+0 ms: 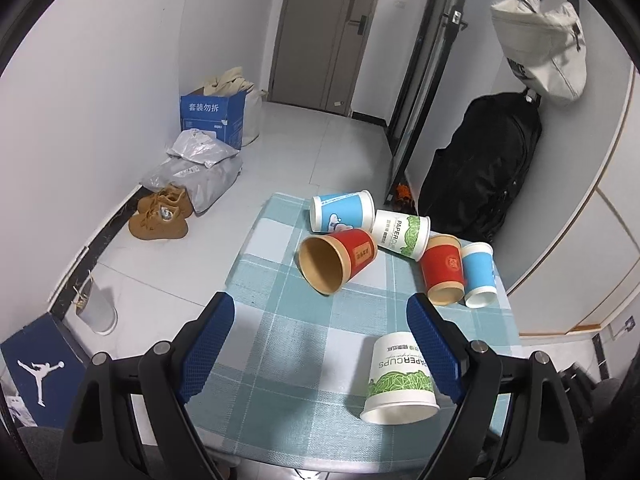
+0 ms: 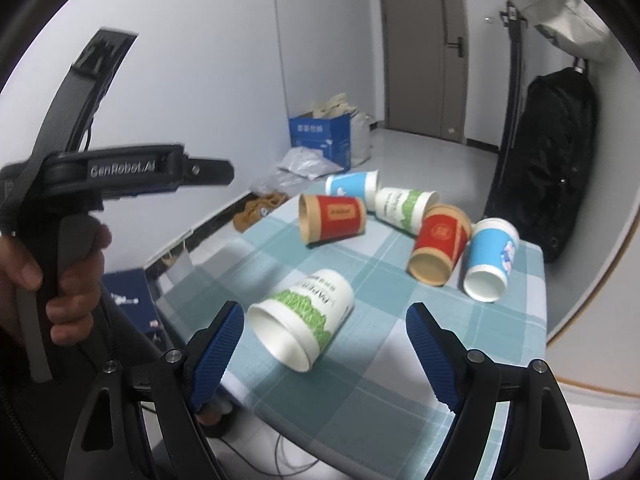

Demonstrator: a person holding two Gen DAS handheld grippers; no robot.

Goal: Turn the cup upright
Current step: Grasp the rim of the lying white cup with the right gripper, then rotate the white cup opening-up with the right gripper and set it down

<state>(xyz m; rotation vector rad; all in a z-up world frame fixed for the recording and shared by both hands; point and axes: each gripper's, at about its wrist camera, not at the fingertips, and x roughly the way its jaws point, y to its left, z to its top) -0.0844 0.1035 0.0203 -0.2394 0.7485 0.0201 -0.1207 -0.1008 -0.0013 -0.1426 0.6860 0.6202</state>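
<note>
Several paper cups lie on their sides on a checked blue tablecloth [image 1: 280, 320]. The nearest is a white cup with green leaf print [image 1: 400, 380], also in the right wrist view [image 2: 304, 320], mouth toward me. Behind lie a red cup [image 1: 336, 264], a blue cup [image 1: 342, 210], a second green cup [image 1: 402, 234], a second red cup [image 1: 442, 274] and a second blue cup [image 1: 478, 274]. My left gripper [image 1: 320, 316] is open and empty above the table, the near green cup beside its right finger. My right gripper [image 2: 325, 320] is open, the near green cup between its fingers, untouched.
The left gripper's body and the hand holding it [image 2: 72, 216] fill the left of the right wrist view. On the floor are brown shoes [image 1: 160, 216], grey parcels [image 1: 200, 168] and a blue box [image 1: 212, 120]. A black bag [image 1: 480, 172] stands by the right wall.
</note>
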